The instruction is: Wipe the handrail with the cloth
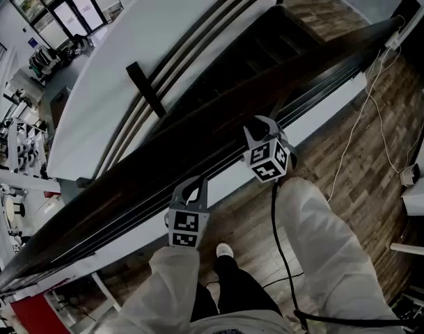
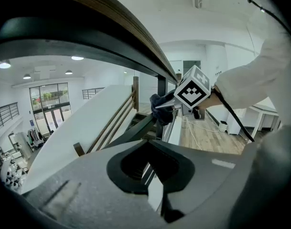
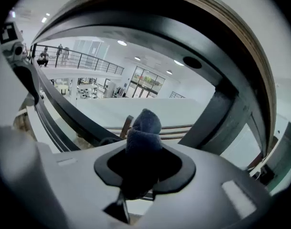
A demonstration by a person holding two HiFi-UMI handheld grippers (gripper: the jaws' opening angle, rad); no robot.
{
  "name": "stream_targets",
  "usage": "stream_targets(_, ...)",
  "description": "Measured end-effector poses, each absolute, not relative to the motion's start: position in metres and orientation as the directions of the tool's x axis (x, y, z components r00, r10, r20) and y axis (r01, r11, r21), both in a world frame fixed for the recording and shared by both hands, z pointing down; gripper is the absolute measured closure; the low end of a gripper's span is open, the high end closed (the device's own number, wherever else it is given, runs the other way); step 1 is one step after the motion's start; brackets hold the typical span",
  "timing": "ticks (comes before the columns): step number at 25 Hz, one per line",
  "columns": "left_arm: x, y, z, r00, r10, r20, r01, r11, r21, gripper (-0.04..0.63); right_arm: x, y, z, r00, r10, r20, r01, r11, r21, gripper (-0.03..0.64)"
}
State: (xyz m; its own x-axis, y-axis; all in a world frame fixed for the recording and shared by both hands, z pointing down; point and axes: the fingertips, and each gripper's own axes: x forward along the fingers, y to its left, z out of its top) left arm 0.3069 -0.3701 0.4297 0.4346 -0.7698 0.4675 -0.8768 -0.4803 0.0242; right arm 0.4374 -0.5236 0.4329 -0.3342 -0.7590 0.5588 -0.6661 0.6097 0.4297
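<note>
While the right gripper (image 1: 266, 125) clamps the cloth (image 3: 143, 133) at the handrail (image 1: 198, 141), wiping appears in hand; next, firm sliding contact. Left gripper (image 1: 190, 188) closed, empty.

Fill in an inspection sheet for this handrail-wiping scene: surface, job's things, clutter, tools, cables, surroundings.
Surface: dark wooden handrail, running diagonally above a stairwell.
Job's things: dark blue cloth, bunched, clamped in the right tool.
Clutter: nothing seen on the rail.
Tools: right tool shut on the cloth at the rail; left tool shut, empty, close to the rail.
Cables: black cable hanging from the right tool; white cable on the wood floor.
Surroundings: stairs below; glass doors in the distance.
</note>
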Motion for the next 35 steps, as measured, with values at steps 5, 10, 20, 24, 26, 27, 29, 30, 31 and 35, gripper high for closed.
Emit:
stream_targets(5,0.304,-0.373,0.426,0.437,-0.776,0.454,-0.876,-0.482,0.020,0.594,0.458,-0.538,0.434,-0.216,-0.802,0.557,-0.547,0.572,0.611,0.511)
stream_targets(10,0.300,-0.365,0.427,0.432,-0.777,0.458,-0.881,-0.472,0.029,0.594,0.468,-0.544,0.433,-0.071,-0.885,0.460,-0.263,0.462,0.847,0.514)
stream_targets(20,0.251,-0.326,0.421,0.432,-0.776,0.459,-0.879,-0.477,0.020,0.594,0.475,-0.538,0.423,0.095,-0.924,0.370,-0.209,0.345,0.915,0.515)
stream_targets(24,0.214,-0.295,0.423,0.433,-0.783,0.447,-0.883,-0.468,0.037,0.594,0.466,-0.499,0.425,0.046,-0.904,0.425,-0.489,0.351,0.799,0.514)
stream_targets(26,0.195,-0.277,0.425,0.434,-0.783,0.445,-0.886,-0.462,0.051,0.594,0.449,-0.471,0.425,0.016,-0.893,0.450,-0.567,0.363,0.740,0.514)
stream_targets(27,0.186,-0.267,0.426,0.434,-0.783,0.446,-0.887,-0.458,0.057,0.594,0.437,-0.457,0.425,-0.003,-0.886,0.463,-0.594,0.374,0.713,0.514)
stream_targets(29,0.167,-0.244,0.431,0.426,-0.783,0.453,-0.892,-0.447,0.068,0.594,0.407,-0.426,0.425,-0.051,-0.871,0.490,-0.644,0.403,0.650,0.514)
stream_targets(30,0.156,-0.231,0.434,0.417,-0.784,0.460,-0.898,-0.434,0.073,0.594,0.389,-0.410,0.427,-0.082,-0.860,0.503,-0.672,0.421,0.610,0.514)
stream_targets(31,0.144,-0.218,0.438,0.403,-0.786,0.469,-0.905,-0.417,0.078,0.594,0.369,-0.392,0.429,-0.119,-0.848,0.516,-0.700,0.440,0.563,0.514)
stream_targets(35,0.093,-0.164,0.452,0.321,-0.802,0.504,-0.943,-0.320,0.092,0.594,0.286,-0.319,0.445,-0.286,-0.781,0.556,-0.760,0.538,0.365,0.514)
